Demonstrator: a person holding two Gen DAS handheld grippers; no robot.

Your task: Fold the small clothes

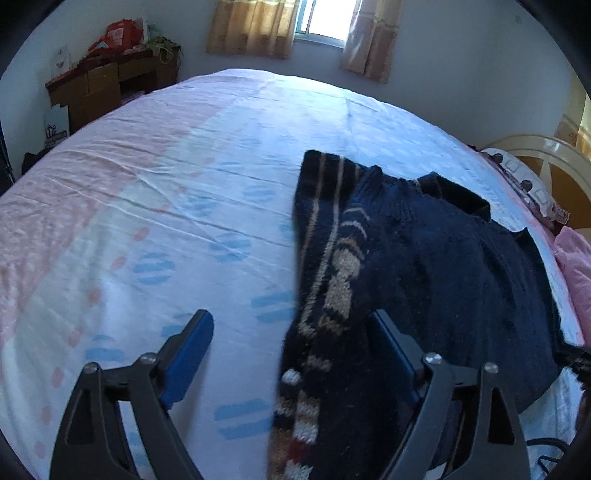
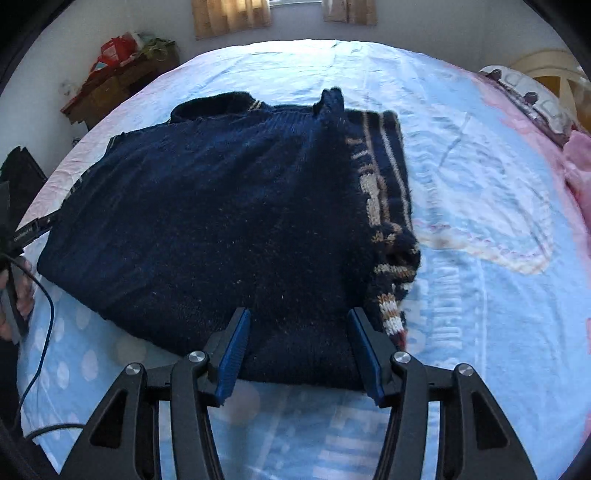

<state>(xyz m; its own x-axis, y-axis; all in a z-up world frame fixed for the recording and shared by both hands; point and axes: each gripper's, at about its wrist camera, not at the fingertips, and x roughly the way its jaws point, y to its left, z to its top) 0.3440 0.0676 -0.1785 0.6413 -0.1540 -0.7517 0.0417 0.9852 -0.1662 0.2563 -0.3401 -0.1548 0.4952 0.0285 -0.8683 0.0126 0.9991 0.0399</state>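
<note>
A navy knitted sweater [image 1: 443, 266] with tan and white patterned bands lies folded on the bed, in the right half of the left wrist view. My left gripper [image 1: 291, 317] is wide open just above the sheet. The sweater's patterned edge [image 1: 332, 295] runs down between its fingers, close to the right finger [image 1: 391, 343], and the pads do not press on it. In the right wrist view the sweater [image 2: 221, 206] fills the middle. My right gripper [image 2: 298, 314] hangs open over its near edge, with the knit lying flat below the two blue pads.
The bed sheet [image 1: 184, 206] is pale blue and pink. A wooden desk [image 1: 110, 81] with red bags stands at the far left. A curtained window [image 1: 325, 18] is behind the bed, with a pillow [image 1: 524, 181] and headboard [image 1: 554, 155] at the right. A hand [image 2: 14, 299] and a blue cable [image 2: 40, 332] show at the left edge.
</note>
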